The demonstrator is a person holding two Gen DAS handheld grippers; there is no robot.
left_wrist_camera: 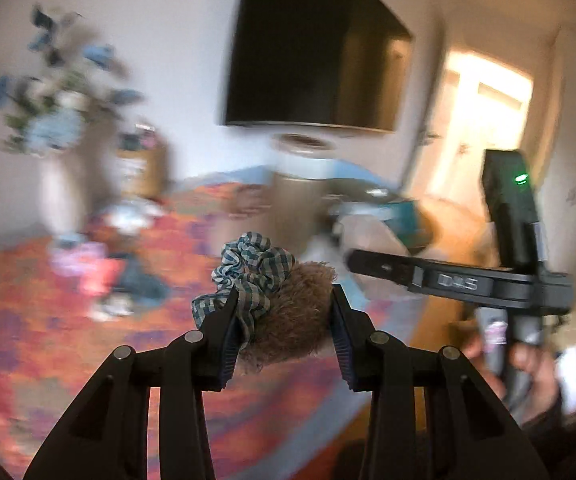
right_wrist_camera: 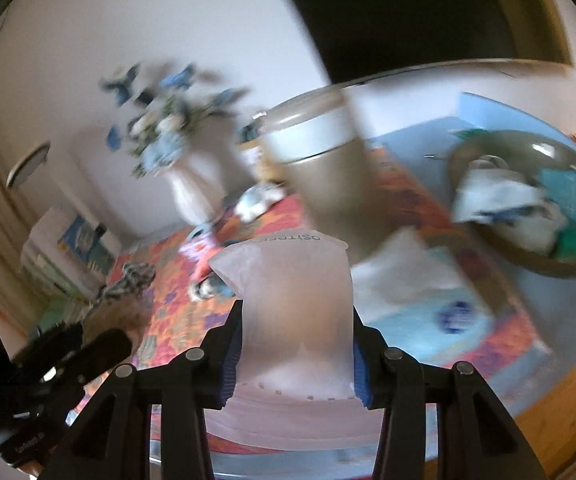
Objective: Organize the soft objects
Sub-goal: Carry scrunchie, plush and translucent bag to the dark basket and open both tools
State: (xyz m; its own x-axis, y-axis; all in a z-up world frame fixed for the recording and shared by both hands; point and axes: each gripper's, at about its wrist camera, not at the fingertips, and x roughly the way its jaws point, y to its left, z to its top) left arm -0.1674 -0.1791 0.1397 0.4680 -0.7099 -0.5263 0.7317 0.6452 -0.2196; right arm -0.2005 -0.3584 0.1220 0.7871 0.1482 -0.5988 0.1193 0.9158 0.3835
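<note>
Left wrist view first, biggest stuff down to smallest. We see a dark wall-mounted TV (left_wrist_camera: 312, 48) up top and a lit doorway (left_wrist_camera: 484, 120) off to the right. Below that a table is covered by a loud orange, pink and purple patterned cloth (left_wrist_camera: 27, 320), all pretty smeared with blur. On it sit a tall pale vase of blue flowers (left_wrist_camera: 59, 152), a grey cylindrical bin with a white rim (left_wrist_camera: 300, 184) and an olive bowl (left_wrist_camera: 372, 204) stuffed with fabric bits.

Closer in, our left gripper (left_wrist_camera: 283, 312) has its jaws narrowed and clamped on a fuzzy brown plush thing (left_wrist_camera: 292, 320), with a teal-and-white checked scrunchie (left_wrist_camera: 247, 272) bunched on top and caught under the left pad. Both are up off the cloth. At the right edge we can see the right gripper's black body with a green light, and a hand (left_wrist_camera: 528, 364) round its handle.

Right wrist view: same bin (right_wrist_camera: 320, 152), same vase (right_wrist_camera: 183, 160), and the bowl (right_wrist_camera: 528, 208) full of white, teal and green cloths at right. Our right gripper (right_wrist_camera: 298, 340) is squeezed partway shut on a frosted, translucent soft pouch (right_wrist_camera: 296, 300) with printed lettering along its top edge, held upright between the pads above the table. The left gripper (right_wrist_camera: 87, 344) pokes in at lower left, with the scrunchie (right_wrist_camera: 131, 280) just above it.
</note>
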